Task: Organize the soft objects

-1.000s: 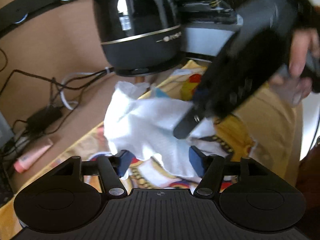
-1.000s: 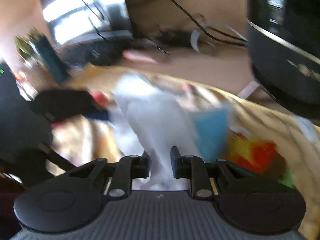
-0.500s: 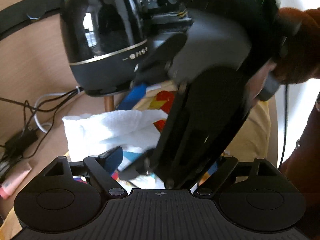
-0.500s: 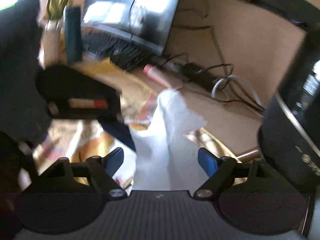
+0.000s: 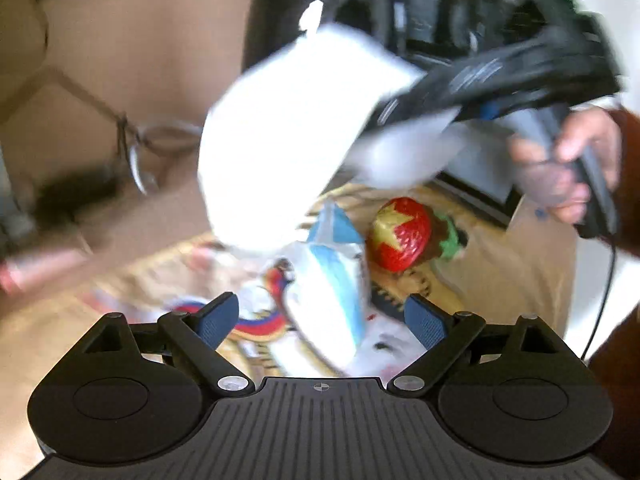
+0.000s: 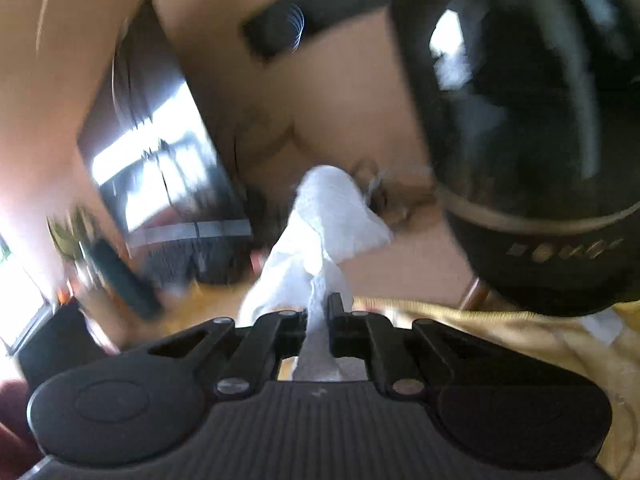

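Right claw [image 6: 318, 312], spread half a second ago, now pinches the white cloth [image 5: 280, 136] and lifts it clear of the patterned yellow blanket [image 5: 500, 272]; left claw [image 5: 322, 316] stays spread, empty: pickup likely achieved.

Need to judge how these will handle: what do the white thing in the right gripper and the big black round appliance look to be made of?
White cloth: soft woven or terry fabric, matte; it drapes and creases where the right gripper pinches it.
Black appliance: hard, glossy plastic or lacquered shell; it mirrors bright windows and has a metallic-looking band. Blur leaves the exact material open.
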A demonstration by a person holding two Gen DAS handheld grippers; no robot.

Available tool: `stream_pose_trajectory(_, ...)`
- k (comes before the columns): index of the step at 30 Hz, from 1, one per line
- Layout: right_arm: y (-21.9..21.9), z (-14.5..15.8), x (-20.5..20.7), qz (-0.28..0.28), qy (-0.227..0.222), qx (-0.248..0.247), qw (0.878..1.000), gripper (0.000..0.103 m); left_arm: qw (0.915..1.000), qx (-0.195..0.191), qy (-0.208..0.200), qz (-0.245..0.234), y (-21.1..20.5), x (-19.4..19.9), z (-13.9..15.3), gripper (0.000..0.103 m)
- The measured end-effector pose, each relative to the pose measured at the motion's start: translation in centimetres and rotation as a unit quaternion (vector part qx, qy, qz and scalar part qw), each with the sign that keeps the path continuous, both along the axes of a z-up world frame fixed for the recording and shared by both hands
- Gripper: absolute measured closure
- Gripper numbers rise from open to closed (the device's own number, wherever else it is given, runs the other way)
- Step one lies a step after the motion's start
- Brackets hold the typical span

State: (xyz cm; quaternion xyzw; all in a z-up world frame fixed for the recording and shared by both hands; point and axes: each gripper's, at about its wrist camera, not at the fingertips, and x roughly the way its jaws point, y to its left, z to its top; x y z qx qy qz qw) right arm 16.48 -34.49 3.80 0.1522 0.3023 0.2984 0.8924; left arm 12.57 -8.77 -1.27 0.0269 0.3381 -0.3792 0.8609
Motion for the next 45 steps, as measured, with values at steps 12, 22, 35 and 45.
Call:
stream_pose_trajectory(12,-2.2,0.8,-3.8,-0.064,-0.013,-0.027,0.998,0.097,0.9991,0.020,-0.002,0.036,-3.0,4.2,-1.4,0.051)
stream_pose_trajectory(22,1.6,1.0,-1.6,0.017,0.000,-0.013,1.000,0.097,0.9672,0.207,-0.146,-0.020,-2.1,-3.8,-1.8,0.034)
stream_pose_trajectory(35,6.3,-7.0,-0.4,0.108,0.151,-0.065,0.980,0.097,0.9785,0.159,-0.127,0.033,-2.1,-4.4,-0.2,0.019)
stream_pose_trajectory(45,0.5,-7.2,-1.9,0.006,0.166,-0.074,0.983,0.097,0.9800,0.148,-0.132,-0.004,-4.4,-3.7,0.7,0.012)
